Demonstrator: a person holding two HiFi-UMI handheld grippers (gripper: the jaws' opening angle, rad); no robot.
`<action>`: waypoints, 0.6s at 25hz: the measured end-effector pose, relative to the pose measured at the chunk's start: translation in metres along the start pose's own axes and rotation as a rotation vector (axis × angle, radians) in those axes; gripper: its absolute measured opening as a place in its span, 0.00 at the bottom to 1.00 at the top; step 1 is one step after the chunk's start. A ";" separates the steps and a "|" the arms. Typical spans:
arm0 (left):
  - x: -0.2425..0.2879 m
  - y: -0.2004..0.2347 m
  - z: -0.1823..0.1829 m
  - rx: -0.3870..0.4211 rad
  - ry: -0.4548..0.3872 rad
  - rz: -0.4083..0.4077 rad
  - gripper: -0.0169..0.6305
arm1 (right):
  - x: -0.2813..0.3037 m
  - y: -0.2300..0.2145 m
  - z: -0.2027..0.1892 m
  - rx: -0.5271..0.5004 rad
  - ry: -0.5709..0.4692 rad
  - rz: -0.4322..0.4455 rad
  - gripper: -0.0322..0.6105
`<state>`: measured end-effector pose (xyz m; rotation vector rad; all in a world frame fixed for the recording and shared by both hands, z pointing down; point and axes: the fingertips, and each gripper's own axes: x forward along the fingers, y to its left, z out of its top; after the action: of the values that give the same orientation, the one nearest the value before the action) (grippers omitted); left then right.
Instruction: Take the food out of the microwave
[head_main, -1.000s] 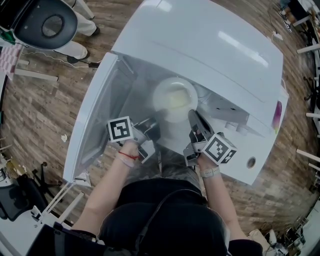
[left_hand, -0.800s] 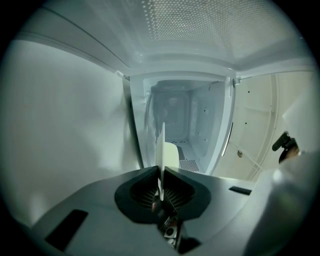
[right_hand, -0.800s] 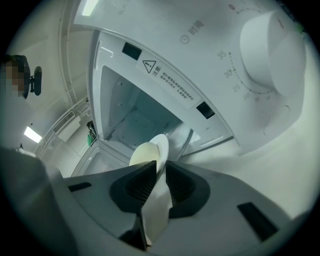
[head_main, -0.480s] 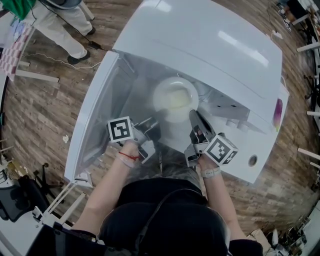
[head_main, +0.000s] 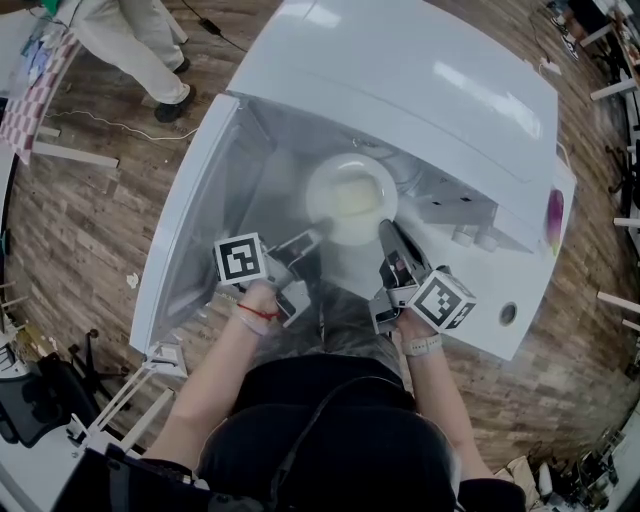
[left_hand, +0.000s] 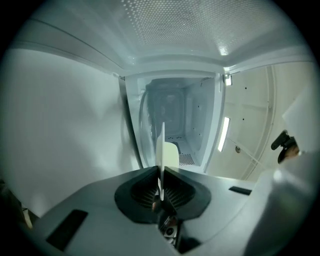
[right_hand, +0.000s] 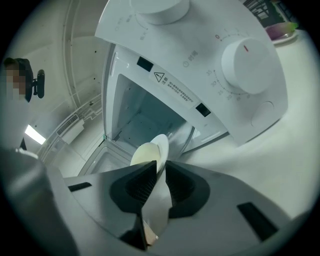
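Note:
A white plate (head_main: 350, 172) with pale yellow food (head_main: 352, 198) on it hangs just in front of the open white microwave (head_main: 420, 80). My left gripper (head_main: 308, 240) is shut on the plate's left rim. In the left gripper view the plate (left_hand: 161, 145) shows edge-on, pinched between the jaws of the left gripper (left_hand: 161, 175). My right gripper (head_main: 385, 232) is shut on the plate's right rim. In the right gripper view the plate (right_hand: 160, 147) and the food (right_hand: 142, 154) stick out past the right gripper (right_hand: 159, 172), with the empty cavity (right_hand: 142, 117) behind.
The microwave door (head_main: 195, 220) stands swung open at the left. Control dials (right_hand: 247, 60) sit right of the cavity. A purple object (head_main: 553, 220) lies on the white table at the right. A person (head_main: 130, 40) stands on the wood floor at the top left.
The plate and both grippers have hardly shifted. The person at the top left has walked further up and out of the picture.

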<state>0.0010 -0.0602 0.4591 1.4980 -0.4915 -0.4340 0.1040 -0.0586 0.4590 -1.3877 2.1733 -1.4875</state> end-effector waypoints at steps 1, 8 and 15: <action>-0.001 -0.001 -0.001 0.002 0.002 -0.002 0.08 | -0.002 0.001 -0.001 0.000 -0.002 0.000 0.16; -0.008 -0.005 -0.013 0.004 0.011 -0.012 0.08 | -0.014 0.006 -0.008 -0.006 -0.017 0.008 0.16; -0.019 -0.007 -0.026 -0.005 0.015 -0.015 0.08 | -0.027 0.012 -0.018 -0.008 -0.025 0.011 0.16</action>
<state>-0.0005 -0.0282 0.4508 1.4997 -0.4675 -0.4353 0.1016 -0.0256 0.4493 -1.3877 2.1709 -1.4509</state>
